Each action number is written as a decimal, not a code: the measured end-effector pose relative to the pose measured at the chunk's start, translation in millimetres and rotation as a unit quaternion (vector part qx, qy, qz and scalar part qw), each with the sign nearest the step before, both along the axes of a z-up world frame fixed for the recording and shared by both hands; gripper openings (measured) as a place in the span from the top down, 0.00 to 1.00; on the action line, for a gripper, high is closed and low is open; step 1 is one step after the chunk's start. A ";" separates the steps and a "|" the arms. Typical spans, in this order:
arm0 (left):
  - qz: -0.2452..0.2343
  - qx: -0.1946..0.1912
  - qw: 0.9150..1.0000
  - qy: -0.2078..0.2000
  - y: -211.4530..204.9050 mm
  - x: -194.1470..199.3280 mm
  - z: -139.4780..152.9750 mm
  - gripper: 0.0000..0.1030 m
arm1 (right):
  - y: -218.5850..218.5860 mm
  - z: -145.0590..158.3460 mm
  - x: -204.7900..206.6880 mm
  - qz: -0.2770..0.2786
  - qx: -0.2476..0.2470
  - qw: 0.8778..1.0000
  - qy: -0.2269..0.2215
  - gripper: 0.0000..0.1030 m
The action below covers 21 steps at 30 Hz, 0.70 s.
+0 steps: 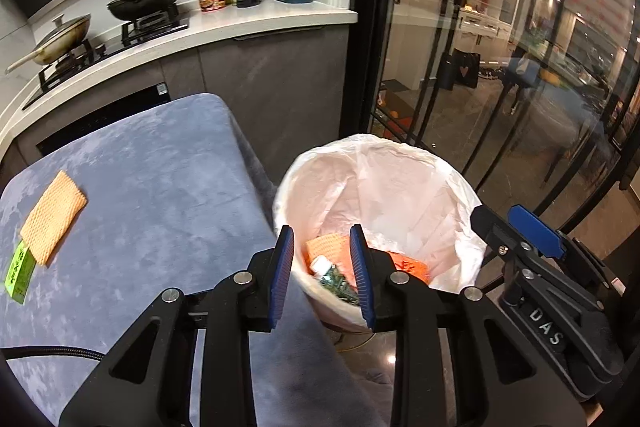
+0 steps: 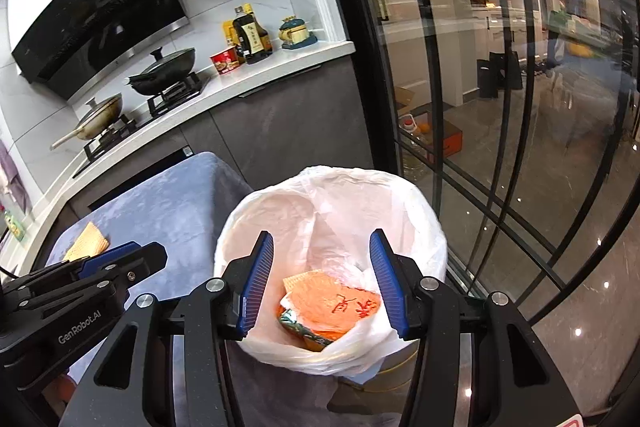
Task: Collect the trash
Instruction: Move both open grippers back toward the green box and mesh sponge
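Two grippers over one lined trash bin [image 2: 400, 203] — left gripper [image 1: 322, 267] narrowly parted, right gripper [image 2: 322, 283] wide, both empty. On the blue-covered table [image 1: 160, 167] (beside the bin): one orange wafer packet [image 1: 54, 217], one green packet [image 1: 18, 273].

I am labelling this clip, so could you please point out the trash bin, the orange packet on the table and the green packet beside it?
trash bin [image 2: 416, 203], right wrist view, on the far bag-covered rim.
orange packet [image 1: 54, 217], left wrist view, on its middle.
green packet [image 1: 18, 271], left wrist view, on its top face.
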<state>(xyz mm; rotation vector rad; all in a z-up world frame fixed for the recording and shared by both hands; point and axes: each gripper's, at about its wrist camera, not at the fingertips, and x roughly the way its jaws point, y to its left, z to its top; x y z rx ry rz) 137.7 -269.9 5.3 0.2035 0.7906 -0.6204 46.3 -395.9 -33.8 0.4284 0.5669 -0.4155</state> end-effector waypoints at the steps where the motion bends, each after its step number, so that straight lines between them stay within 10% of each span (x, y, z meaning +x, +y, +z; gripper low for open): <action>1: 0.003 -0.001 1.000 0.000 3.9 0.9 0.5 0.68 | 3.9 2.1 0.8 0.003 -0.002 1.000 -0.002 0.49; 21: 0.137 -0.019 0.990 -0.014 160.0 42.2 16.4 0.68 | 128.4 29.8 55.6 0.131 -0.027 0.991 -0.004 0.48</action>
